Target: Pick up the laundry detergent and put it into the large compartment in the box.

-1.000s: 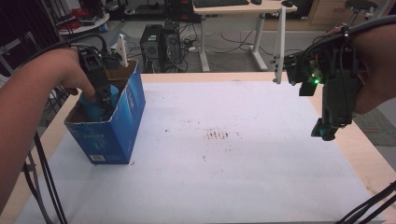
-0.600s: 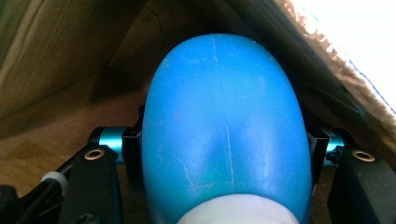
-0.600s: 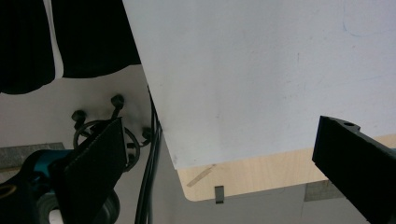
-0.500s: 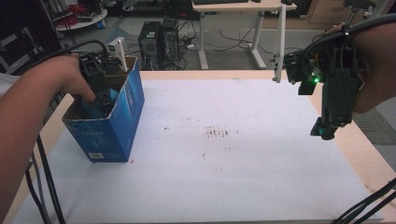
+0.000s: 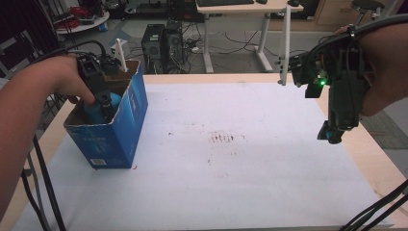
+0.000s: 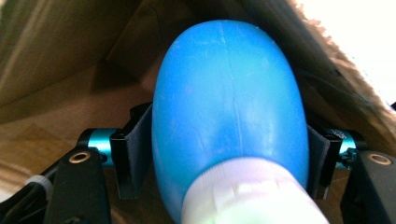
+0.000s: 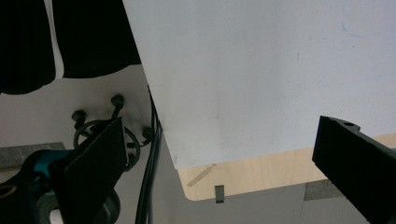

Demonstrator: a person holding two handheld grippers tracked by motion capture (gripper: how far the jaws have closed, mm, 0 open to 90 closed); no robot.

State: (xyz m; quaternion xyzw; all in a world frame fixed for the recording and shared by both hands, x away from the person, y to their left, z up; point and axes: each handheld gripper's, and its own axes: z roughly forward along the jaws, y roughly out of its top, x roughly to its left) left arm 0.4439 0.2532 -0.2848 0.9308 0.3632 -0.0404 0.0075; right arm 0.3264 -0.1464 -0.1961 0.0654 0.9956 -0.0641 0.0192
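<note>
From the high view, the left gripper (image 5: 103,103) was dipped down into an open blue cardboard box (image 5: 115,137) sitting at the left side of the table (image 5: 231,192), close to the far edge. You could just make out a blue bottle (image 5: 96,111) poking out beside the jaws inside the box. The right gripper (image 5: 332,132) hung over the table's right edge, pointing down, well apart from the box. The tabletop was covered in white sheet with some dark smudges (image 5: 223,138) near the middle, light wood showing round the rim. Behind it was the room: a desk (image 5: 240,7) on white legs, a couple of PC towers (image 5: 161,45) on the floor, loose cables.

Left gripper view was way clearer. The bottle (image 6: 229,121) lay between the two black jaws, long axis running straight away from the camera, rounded bottom pointing into the box, white cap (image 6: 252,196) towards the lens. The jaws had just been opening, with the bottle between them; the pads sat right at its sides, but I honestly couldn't tell if they pressed. Brown cardboard walls (image 6: 60,51) all around.

Right gripper view: jaws spread wide with nothing between them, looking down on the table corner (image 7: 205,179), cables (image 7: 149,177) hanging beside it, grey floor below.
</note>
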